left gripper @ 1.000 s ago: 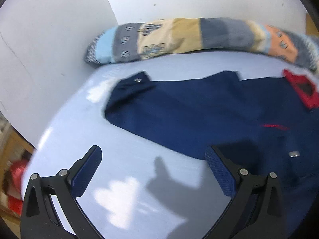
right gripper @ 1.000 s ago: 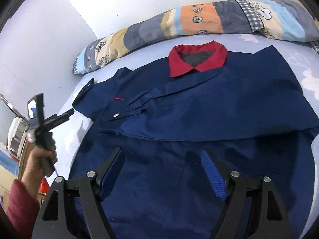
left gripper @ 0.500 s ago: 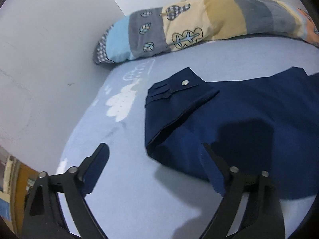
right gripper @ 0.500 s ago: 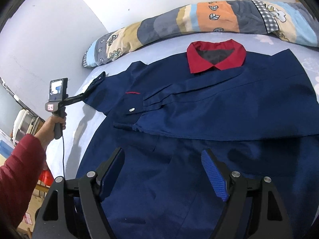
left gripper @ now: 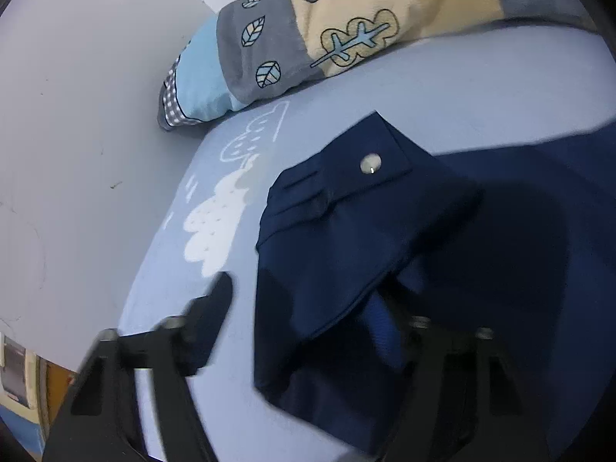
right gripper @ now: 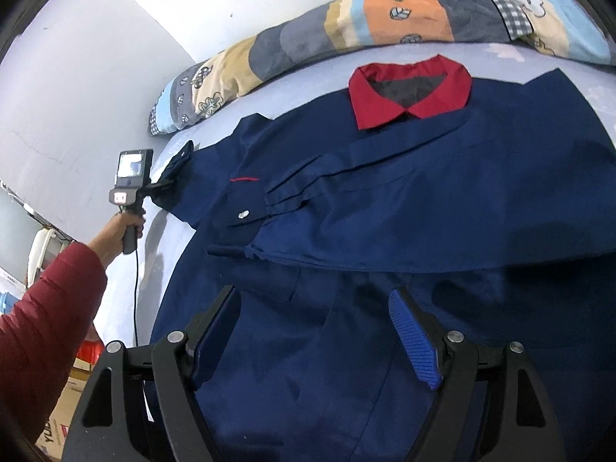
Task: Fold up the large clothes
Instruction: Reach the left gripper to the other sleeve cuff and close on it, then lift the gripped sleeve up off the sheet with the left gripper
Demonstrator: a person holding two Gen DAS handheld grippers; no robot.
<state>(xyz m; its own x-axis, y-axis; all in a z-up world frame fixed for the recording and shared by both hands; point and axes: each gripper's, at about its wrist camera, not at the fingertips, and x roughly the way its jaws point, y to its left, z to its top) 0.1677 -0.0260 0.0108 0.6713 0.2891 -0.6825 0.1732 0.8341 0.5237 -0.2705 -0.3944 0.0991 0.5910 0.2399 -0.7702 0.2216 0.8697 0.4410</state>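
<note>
I see the left gripper (left gripper: pixel 304 308) closing, sleeve cuff (left gripper: pixel 338 208) between its fingers; the right gripper (right gripper: pixel 315 331) hangs released over the jacket (right gripper: pixel 423 200).

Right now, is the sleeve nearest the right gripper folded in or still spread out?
Folded in. That sleeve lies across the jacket's chest, its cuff with the snap resting on the front.

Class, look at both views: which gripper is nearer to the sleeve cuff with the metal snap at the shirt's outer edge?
Left. The left gripper is at the cuff, jaws closing around its edge. The right gripper hovers open over the shirt's lower body, well away.
</note>
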